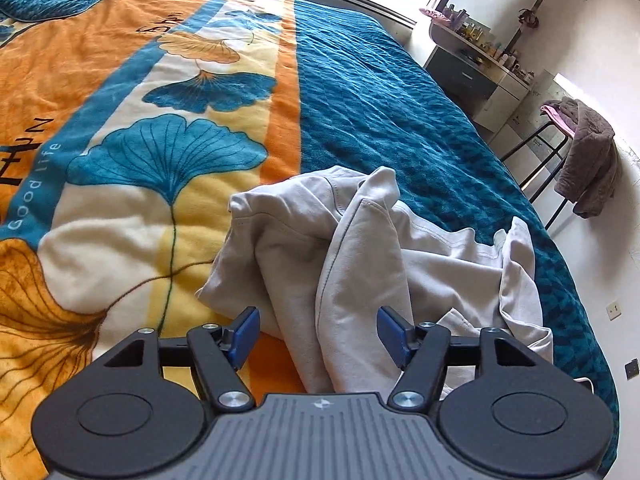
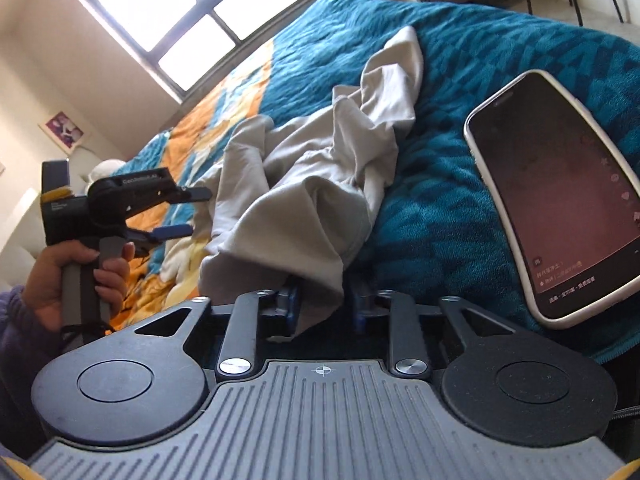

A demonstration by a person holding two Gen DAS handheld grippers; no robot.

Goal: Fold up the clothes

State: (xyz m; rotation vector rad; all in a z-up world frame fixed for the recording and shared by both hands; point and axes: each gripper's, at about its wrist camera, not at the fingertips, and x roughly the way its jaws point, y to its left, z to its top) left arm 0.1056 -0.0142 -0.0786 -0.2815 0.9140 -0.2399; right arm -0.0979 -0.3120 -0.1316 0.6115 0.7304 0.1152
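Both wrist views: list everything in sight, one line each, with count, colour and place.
Garment: one, light grey, crumpled on the bed, near edge.
Blanket: one, orange, cream and teal leaf print, covering the bed.
Phone: one, dark screen, pale case, on the teal part right of the garment.
Window: one, dark frame, beyond the bed.
Chair: one, black frame, brown clothing draped over it, by the wall.
Shelf of bottles: one, white, far corner.
Left gripper: black, blue pads, open, garment between them.
Right gripper: black, shut on the garment's near end.
Hand: one, holding the left gripper's handle.
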